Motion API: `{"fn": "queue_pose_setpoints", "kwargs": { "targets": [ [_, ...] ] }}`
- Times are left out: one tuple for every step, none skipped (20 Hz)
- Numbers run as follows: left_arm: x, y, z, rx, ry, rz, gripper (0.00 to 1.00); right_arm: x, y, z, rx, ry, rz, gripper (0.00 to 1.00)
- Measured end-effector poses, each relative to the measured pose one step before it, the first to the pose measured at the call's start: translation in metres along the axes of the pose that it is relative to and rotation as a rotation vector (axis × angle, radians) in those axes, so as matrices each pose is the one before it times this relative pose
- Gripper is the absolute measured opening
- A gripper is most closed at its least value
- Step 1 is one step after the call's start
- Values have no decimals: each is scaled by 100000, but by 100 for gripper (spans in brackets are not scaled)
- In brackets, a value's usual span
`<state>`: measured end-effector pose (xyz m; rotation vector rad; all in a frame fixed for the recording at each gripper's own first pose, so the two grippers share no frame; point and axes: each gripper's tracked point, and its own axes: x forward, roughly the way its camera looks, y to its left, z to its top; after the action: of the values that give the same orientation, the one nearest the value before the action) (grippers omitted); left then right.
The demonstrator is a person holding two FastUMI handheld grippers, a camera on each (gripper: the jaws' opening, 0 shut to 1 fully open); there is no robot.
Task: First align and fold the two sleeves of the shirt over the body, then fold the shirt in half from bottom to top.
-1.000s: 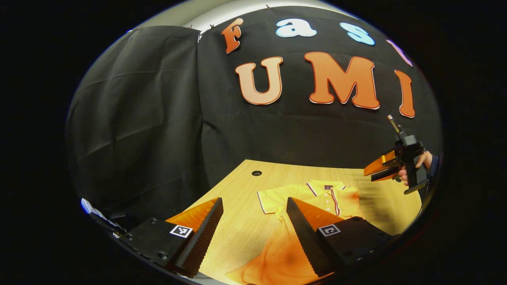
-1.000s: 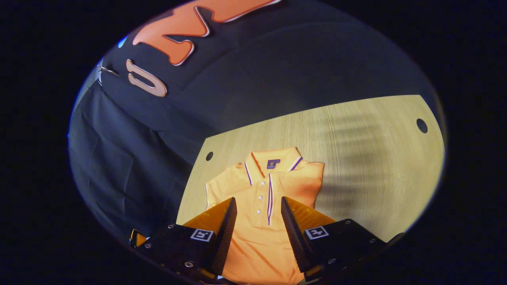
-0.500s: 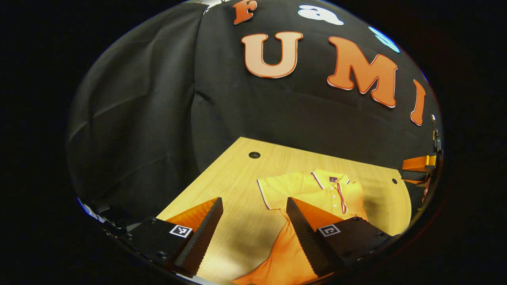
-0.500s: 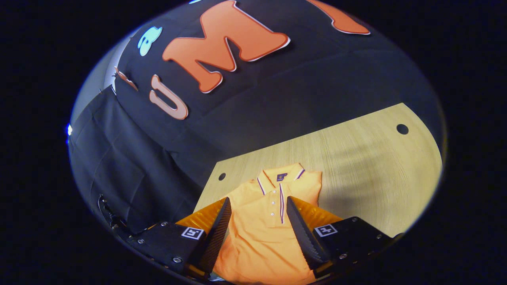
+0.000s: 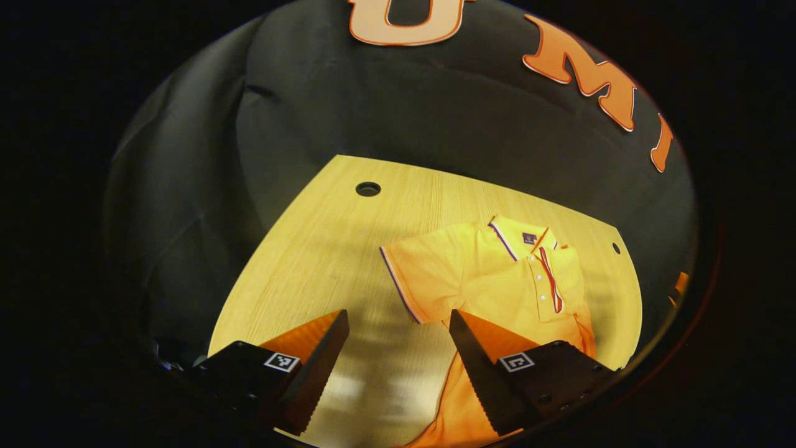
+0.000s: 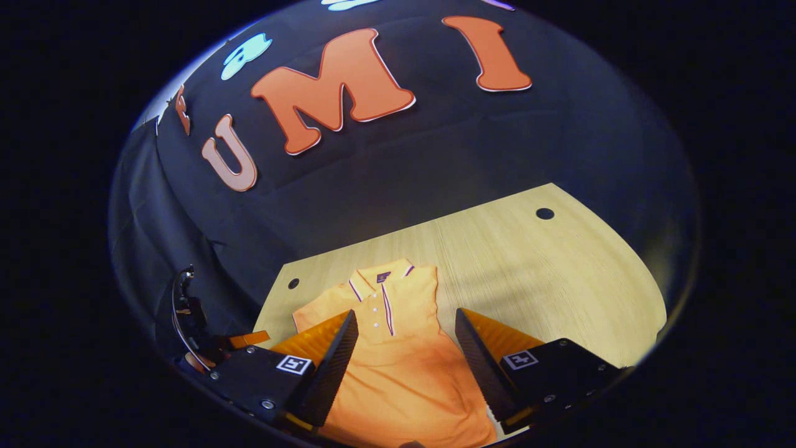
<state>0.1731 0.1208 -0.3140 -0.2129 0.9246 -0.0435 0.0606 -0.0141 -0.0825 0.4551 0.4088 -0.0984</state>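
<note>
An orange polo shirt lies flat on the wooden table, collar toward the far wall. In the left gripper view, one short sleeve is spread out to the side, and the opposite side looks folded in over the body. My left gripper hovers open above the table just in front of that spread sleeve, with nothing between its fingers. My right gripper is open over the lower body of the shirt and holds nothing.
The table has small round holes near its far corners. Black cloth walls close in the back and the side. Bare wood stretches beside the shirt in the right gripper view. The left gripper's body shows at the lower left there.
The left gripper has dipped and moved closer to the spread sleeve. The right gripper has swung round and drawn back; its hand has left the left gripper view. Both stayed open.
</note>
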Motion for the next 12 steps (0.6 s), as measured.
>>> {"fn": "queue_pose_setpoints", "kwargs": {
  "targets": [
    [1113, 82, 52, -843, 2403, -2028, 100, -886, -150, -389, 2791, -1581, -2184, 96],
    [919, 244, 41, -499, 2049, -671, 100, -762, -338, -265, 2478, -1577, -2427, 96],
    [787, 349, 28, 701, 2784, -153, 100, -758, -379, -249, 1597, -1619, -2475, 97],
    [817, 114, 94, 285, 2435, -106, 100, -483, -608, -425, -79, -939, -3576, 96],
    [1113, -493, 293, -1213, 2701, -531, 100, -622, -543, -319, -208, -499, -3168, 97],
    [830, -211, -15, -1367, 2457, -1233, 100, -671, -384, -387, -235, -19, -2448, 97],
    [682, 44, 337, -1187, 2223, -1270, 98, -678, -143, -186, -53, -159, -1767, 97],
    [874, 41, 475, -858, 1472, -499, 99, -475, -421, -175, 29, -54, -1894, 97],
    [716, 203, 446, -393, 1530, 729, 98, -410, -279, -215, 423, -223, -1514, 97],
    [715, 315, 501, 428, 1988, 1002, 98, -302, -345, -211, 359, 234, -1526, 97],
    [689, 469, 164, 374, 2768, 2791, 98, -96, -252, -318, 698, 351, -1232, 97],
    [684, 355, 370, -52, 2044, 2087, 98, -116, -270, -226, 707, 371, -1120, 97]
  ]
}}
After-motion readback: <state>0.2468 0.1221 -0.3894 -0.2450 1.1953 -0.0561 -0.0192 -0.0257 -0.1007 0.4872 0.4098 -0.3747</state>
